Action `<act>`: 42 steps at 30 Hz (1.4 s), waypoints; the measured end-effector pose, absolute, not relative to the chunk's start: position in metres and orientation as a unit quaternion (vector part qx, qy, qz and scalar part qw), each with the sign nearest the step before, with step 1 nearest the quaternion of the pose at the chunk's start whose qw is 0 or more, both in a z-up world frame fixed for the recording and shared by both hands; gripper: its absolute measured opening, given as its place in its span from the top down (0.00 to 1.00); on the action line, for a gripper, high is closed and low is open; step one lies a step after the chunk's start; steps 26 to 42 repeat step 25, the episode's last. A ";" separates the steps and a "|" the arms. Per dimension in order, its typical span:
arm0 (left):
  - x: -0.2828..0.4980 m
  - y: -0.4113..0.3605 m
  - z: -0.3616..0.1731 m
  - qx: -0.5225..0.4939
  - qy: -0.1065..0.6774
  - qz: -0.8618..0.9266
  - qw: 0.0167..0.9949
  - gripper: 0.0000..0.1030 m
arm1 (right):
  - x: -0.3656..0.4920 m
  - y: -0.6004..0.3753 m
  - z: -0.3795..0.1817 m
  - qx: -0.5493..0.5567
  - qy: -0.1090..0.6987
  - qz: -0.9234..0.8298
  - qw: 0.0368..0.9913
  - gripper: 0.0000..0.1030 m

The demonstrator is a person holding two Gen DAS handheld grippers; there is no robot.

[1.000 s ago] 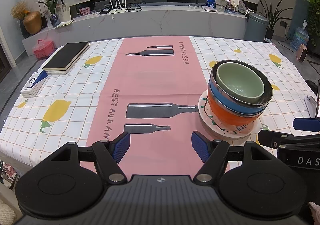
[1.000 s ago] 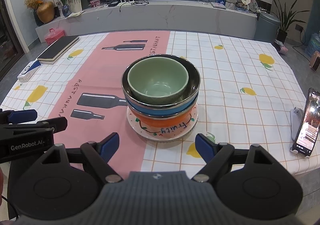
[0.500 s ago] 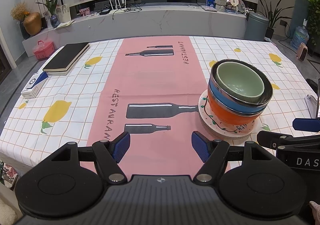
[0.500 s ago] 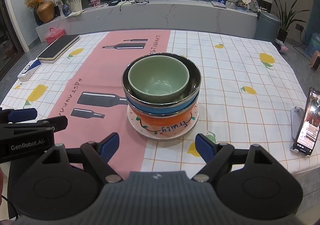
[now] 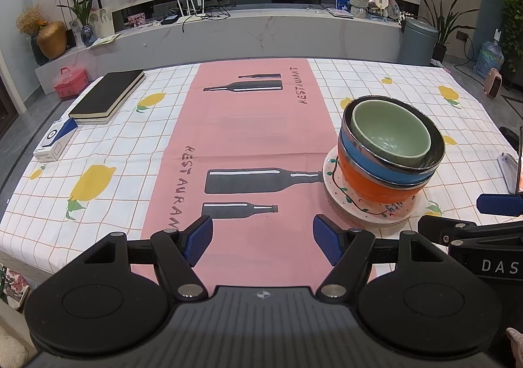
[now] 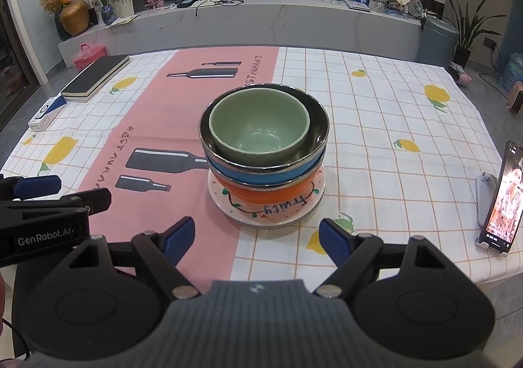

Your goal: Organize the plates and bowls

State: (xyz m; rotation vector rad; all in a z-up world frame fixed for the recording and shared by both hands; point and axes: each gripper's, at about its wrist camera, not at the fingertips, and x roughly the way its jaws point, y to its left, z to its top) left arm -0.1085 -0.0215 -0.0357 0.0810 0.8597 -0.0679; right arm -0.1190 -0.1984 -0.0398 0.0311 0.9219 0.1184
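One stack stands on the table. A white patterned plate (image 6: pixel 304 211) lies at the bottom. On it sit an orange bowl (image 6: pixel 271 194), a blue bowl with a steel rim (image 6: pixel 261 172) and a green bowl (image 6: pixel 258 129) on top. The stack also shows at the right in the left wrist view (image 5: pixel 389 152). My right gripper (image 6: pixel 256 235) is open and empty, just in front of the stack. My left gripper (image 5: pixel 263 239) is open and empty, to the left of the stack above the pink runner.
A black notebook (image 5: pixel 108 96) and a small blue-white box (image 5: pixel 54 142) lie at the far left. A phone on a stand (image 6: pixel 503 201) stands at the right edge. The checked cloth with a pink runner (image 5: pixel 251 139) covers the table.
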 end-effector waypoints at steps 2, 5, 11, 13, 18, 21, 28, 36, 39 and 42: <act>-0.108 -0.022 -0.036 0.040 0.417 -0.034 0.907 0.20 | -0.119 -0.199 -0.040 0.016 0.446 0.057 0.893 0.21; -0.108 -0.023 -0.036 0.042 0.418 -0.034 0.907 0.20 | -0.119 -0.200 -0.040 0.017 0.448 0.057 0.892 0.21; -0.107 -0.023 -0.036 0.042 0.418 -0.034 0.907 0.20 | -0.119 -0.200 -0.041 0.018 0.450 0.056 0.891 0.21; -0.107 -0.023 -0.036 0.043 0.419 -0.034 0.907 0.20 | -0.119 -0.200 -0.041 0.019 0.451 0.056 0.890 0.20; -0.107 -0.024 -0.036 0.043 0.419 -0.035 0.906 0.20 | -0.119 -0.200 -0.042 0.019 0.453 0.057 0.890 0.20; -0.106 -0.024 -0.038 0.043 0.419 -0.037 0.906 0.20 | -0.118 -0.201 -0.043 0.020 0.455 0.057 0.889 0.20; -0.106 -0.024 -0.039 0.043 0.420 -0.038 0.906 0.20 | -0.118 -0.201 -0.043 0.020 0.456 0.056 0.888 0.20; -0.106 -0.024 -0.039 0.043 0.420 -0.038 0.906 0.20 | -0.118 -0.201 -0.043 0.020 0.456 0.056 0.888 0.20; -0.106 -0.024 -0.039 0.043 0.420 -0.038 0.906 0.20 | -0.118 -0.201 -0.043 0.020 0.456 0.056 0.888 0.20; -0.106 -0.024 -0.039 0.043 0.420 -0.038 0.906 0.20 | -0.118 -0.201 -0.043 0.020 0.456 0.056 0.888 0.20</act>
